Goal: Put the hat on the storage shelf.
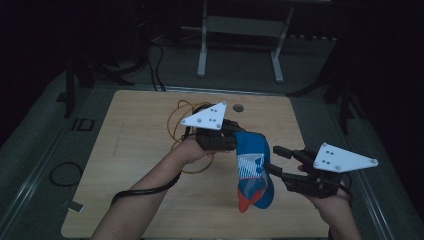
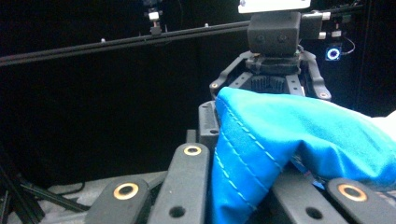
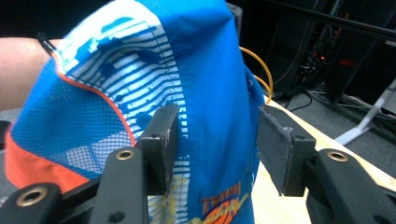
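The black fingers (image 2: 191, 182) of the left gripper (image 1: 231, 141) are clenched on the upper edge of a bright blue fabric garment (image 1: 254, 167) with white stripes, an orange hem and mesh panels; in the left gripper view the blue cloth bulges up from between them, stitched seams running down its fold; the garment hangs from that grip above the light wooden worktop (image 1: 145, 150), its orange end lowest, over the worktop's near right part. The right gripper (image 1: 278, 162) sits just right of the garment; its fingers (image 3: 159, 140) stand apart on either side of the cloth; in the right gripper view one pad touches the striped panel, while the other stands off the blue fabric with a gap showing, so this grip is released, with the garment between the pads. A grey three-cornered plate tops each gripper. Behind the garment, a thin orange cable loop (image 1: 176, 125) lies on the worktop; beyond the worktop's far edge stands a pale metal frame (image 1: 202, 45) on the floor.
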`<control>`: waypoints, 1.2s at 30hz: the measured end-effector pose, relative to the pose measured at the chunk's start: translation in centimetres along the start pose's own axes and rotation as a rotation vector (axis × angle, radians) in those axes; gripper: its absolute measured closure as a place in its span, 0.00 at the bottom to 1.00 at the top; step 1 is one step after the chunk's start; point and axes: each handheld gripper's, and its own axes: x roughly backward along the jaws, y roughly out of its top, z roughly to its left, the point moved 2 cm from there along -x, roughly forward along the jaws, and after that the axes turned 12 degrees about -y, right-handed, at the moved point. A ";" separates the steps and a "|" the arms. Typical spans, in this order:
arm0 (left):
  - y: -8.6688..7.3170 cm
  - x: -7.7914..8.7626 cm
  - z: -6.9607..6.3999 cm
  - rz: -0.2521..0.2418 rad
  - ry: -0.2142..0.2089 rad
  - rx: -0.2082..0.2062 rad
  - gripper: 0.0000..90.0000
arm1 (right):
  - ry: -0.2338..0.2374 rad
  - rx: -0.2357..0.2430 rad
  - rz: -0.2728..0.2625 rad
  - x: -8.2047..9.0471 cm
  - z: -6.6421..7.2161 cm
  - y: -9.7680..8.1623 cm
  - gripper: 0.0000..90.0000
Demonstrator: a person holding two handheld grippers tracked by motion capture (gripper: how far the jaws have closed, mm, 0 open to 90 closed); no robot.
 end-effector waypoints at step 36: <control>0.3 3.2 -1.7 0.187 0.090 -0.005 0.72 | -0.110 0.022 -0.015 1.0 -1.0 1.4 1.00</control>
